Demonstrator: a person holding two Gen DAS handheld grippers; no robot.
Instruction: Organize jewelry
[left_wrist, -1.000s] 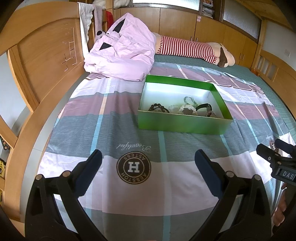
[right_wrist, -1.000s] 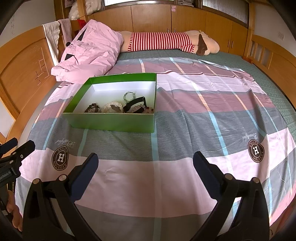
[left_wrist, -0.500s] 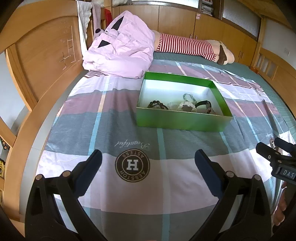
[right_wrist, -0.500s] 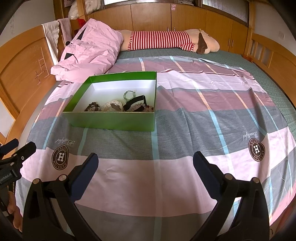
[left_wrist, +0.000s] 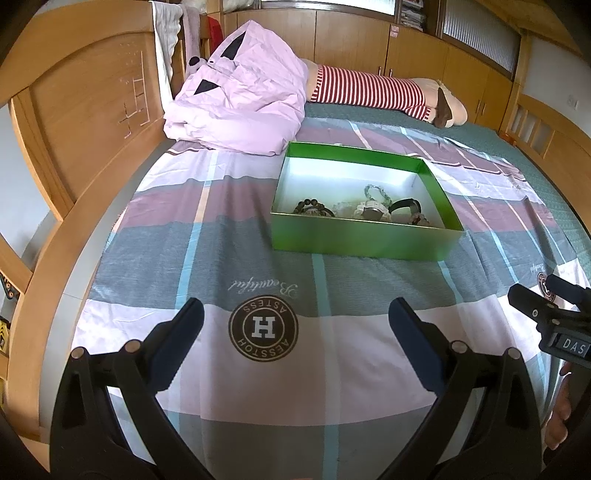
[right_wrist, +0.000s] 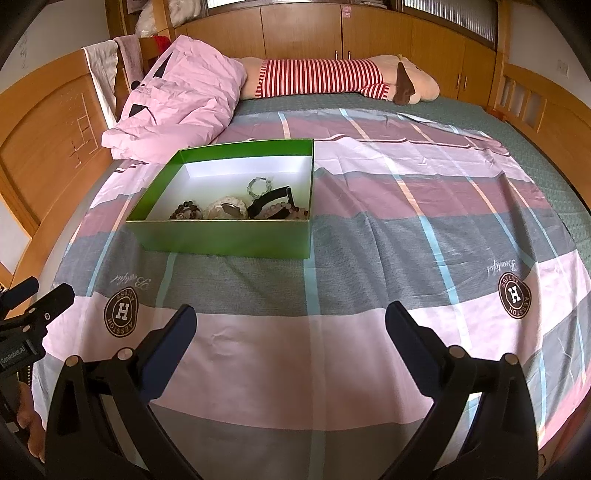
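A green open box (left_wrist: 364, 239) (right_wrist: 225, 238) with a white inside lies on the striped bed sheet. In it lie a dark bead bracelet (left_wrist: 312, 207) (right_wrist: 184, 210), a pale beaded piece (left_wrist: 371, 210) (right_wrist: 226, 207), a clear bead bracelet (left_wrist: 376, 192) (right_wrist: 258, 185) and a black watch strap (left_wrist: 404, 204) (right_wrist: 271, 201). My left gripper (left_wrist: 295, 325) is open and empty, low over the sheet, short of the box. My right gripper (right_wrist: 291, 325) is open and empty, short of the box and to its right.
A pink quilt (left_wrist: 240, 107) (right_wrist: 177, 103) is piled behind the box by the wooden headboard (left_wrist: 85, 110). A striped plush toy (left_wrist: 373, 92) (right_wrist: 332, 77) lies along the far edge. Wooden cabinets line the back wall. The other gripper shows at each view's edge (left_wrist: 546, 314) (right_wrist: 29, 310).
Both views have drawn slightly back and up from the box. The jaws have stayed open and the jewelry has not moved.
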